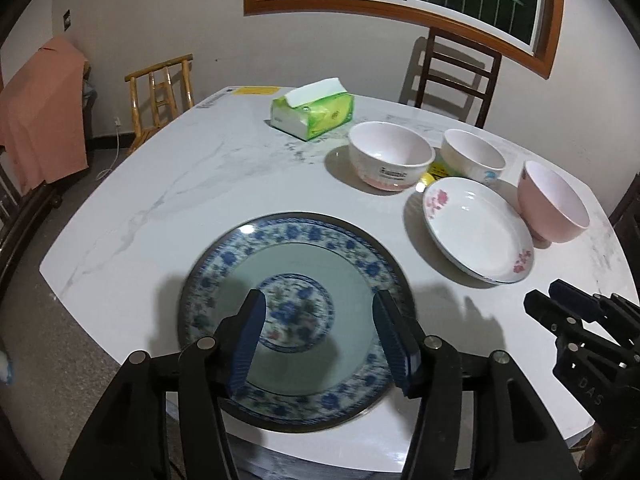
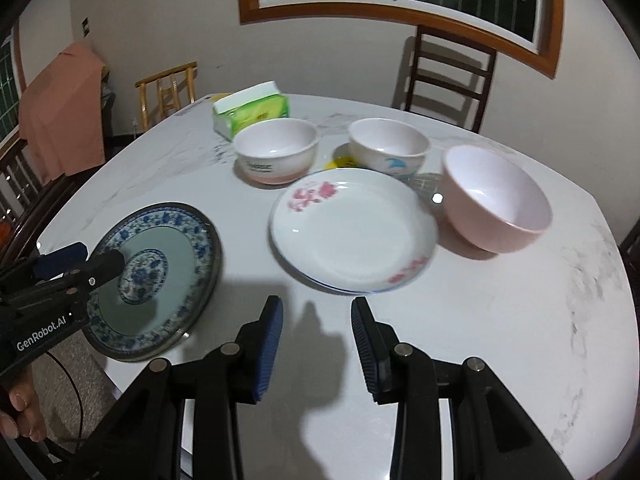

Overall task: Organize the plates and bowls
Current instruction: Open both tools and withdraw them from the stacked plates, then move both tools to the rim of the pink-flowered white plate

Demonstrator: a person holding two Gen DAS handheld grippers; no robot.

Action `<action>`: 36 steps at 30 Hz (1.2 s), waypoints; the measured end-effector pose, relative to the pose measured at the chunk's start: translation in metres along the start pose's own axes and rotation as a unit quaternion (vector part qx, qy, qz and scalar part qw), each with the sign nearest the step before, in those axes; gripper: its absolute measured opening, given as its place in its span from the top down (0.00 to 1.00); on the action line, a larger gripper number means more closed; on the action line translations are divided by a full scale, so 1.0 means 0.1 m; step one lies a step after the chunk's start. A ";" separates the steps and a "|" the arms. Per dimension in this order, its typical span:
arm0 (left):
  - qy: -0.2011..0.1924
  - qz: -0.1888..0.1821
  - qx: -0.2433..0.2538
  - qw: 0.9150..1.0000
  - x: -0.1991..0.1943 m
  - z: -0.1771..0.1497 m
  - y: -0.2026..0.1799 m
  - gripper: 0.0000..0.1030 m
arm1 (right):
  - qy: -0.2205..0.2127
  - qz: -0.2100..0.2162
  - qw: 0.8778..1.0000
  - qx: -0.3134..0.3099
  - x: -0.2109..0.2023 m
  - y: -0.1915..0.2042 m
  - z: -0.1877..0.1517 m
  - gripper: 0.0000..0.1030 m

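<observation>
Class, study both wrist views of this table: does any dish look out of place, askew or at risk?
Yes: the blue-patterned plate juts over the near edge of the table, partly unsupported. The pink bowl, by the white floral plate, looks upright. Nothing seems spilled or broken.

At the bottom of the left wrist view, the left gripper (image 1: 318,336) is a black plastic frame of angled linkage arms joined by round silver pivot pins, ending in two fingers faced with ribbed dark-blue pads (image 1: 250,344). The right gripper (image 2: 317,346), at the bottom of the right wrist view, has the same black arms, silver pins and blue ribbed pads. At that view's left edge the other gripper's black body bears white "GenRobot.AI" lettering and small screws, with a thin black cable (image 2: 76,396) below it and fingers (image 2: 22,408) at the lower left corner.
</observation>
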State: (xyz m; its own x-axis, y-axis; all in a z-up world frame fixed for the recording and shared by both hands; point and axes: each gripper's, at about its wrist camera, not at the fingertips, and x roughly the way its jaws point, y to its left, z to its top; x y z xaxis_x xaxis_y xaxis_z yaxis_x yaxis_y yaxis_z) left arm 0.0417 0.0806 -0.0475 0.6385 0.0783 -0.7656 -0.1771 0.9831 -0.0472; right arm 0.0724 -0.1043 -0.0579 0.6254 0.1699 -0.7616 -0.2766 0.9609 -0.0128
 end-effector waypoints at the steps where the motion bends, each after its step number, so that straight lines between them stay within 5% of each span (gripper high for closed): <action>1: 0.000 -0.001 0.001 1.000 0.00 0.00 -0.04 0.49 | -0.001 -0.004 1.000 0.002 -0.01 -0.04 -0.02 0.65; 19: 0.005 -0.013 0.047 0.999 0.20 -0.01 -0.64 0.49 | -0.006 -0.026 0.997 0.066 0.01 -0.67 -0.24 0.65; 36: 0.016 -0.041 0.050 0.998 0.51 0.41 -0.80 0.49 | -0.006 0.022 0.995 0.100 0.24 -1.05 0.00 0.65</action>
State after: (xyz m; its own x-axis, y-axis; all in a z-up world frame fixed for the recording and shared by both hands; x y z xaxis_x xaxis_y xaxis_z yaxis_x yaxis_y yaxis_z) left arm 0.1190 0.0131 -0.0572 0.6230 -0.0069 -0.7822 -0.0486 0.9977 -0.0475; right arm 0.1168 -0.2014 -0.0747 0.6253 0.2146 -0.7503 -0.1536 0.9765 0.1512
